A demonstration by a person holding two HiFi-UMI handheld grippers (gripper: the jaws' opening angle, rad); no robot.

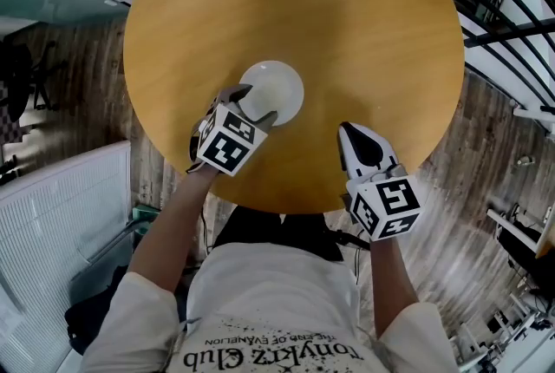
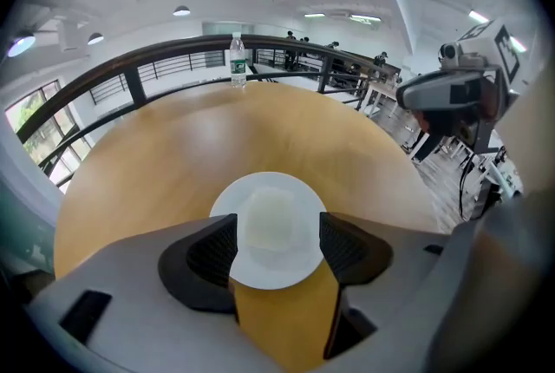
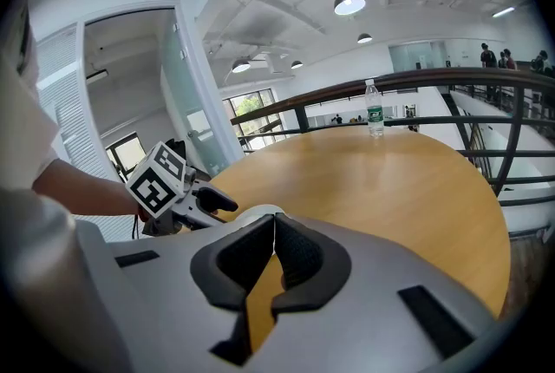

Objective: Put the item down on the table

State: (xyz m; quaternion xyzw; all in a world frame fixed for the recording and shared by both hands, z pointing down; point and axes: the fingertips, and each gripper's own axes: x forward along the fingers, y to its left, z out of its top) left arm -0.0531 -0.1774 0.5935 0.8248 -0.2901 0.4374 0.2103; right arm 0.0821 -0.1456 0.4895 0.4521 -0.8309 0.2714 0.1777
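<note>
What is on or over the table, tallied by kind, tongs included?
White item: 1
Bottle: 1
Tongs: 2, the left tongs and the right tongs
Total: 4

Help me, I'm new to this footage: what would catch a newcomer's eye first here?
The white round item stands out first, pale on the round wooden table, with the left gripper closed on its sides on the table's near half. The right gripper hangs shut and empty to its right, and a water bottle stands alone at the far rim.
</note>
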